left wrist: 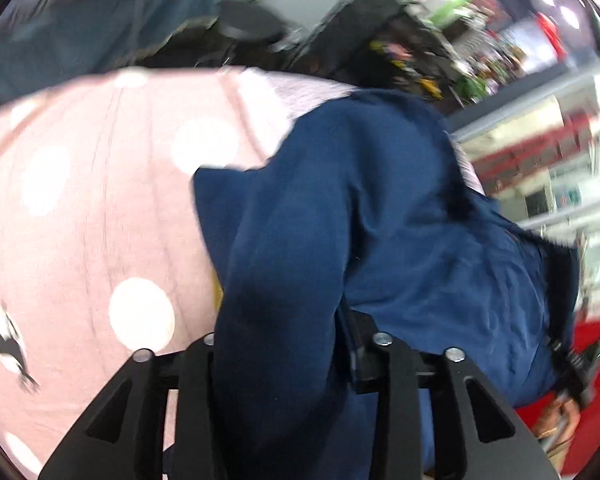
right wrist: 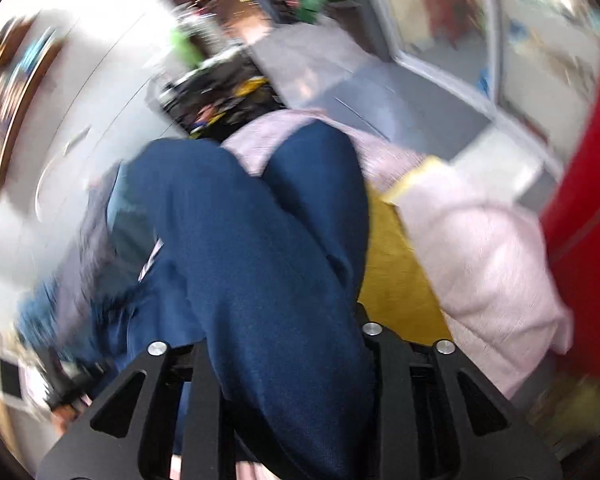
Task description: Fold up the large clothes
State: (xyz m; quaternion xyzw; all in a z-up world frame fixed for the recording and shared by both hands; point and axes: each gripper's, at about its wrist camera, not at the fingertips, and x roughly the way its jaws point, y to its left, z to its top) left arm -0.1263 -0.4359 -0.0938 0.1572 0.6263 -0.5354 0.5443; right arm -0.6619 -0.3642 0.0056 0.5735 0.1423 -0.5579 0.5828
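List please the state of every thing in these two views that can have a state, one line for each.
left gripper: navy fabric between its jaws, apparently gripped.
right gripper: navy fabric between its jaws, apparently gripped.
navy garment: bunched and creased, not folded flat, draped from both grippers.
pink dotted sheet: spread out under the garment.
yellow cloth: lying partly covered by the garment.
pale pink bedding: rumpled heap beside the yellow cloth.

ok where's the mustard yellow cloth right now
In the right wrist view, the mustard yellow cloth lies right of centre, wedged between the dark blue fabric garment filling the middle and the pale pink bedding on its right.
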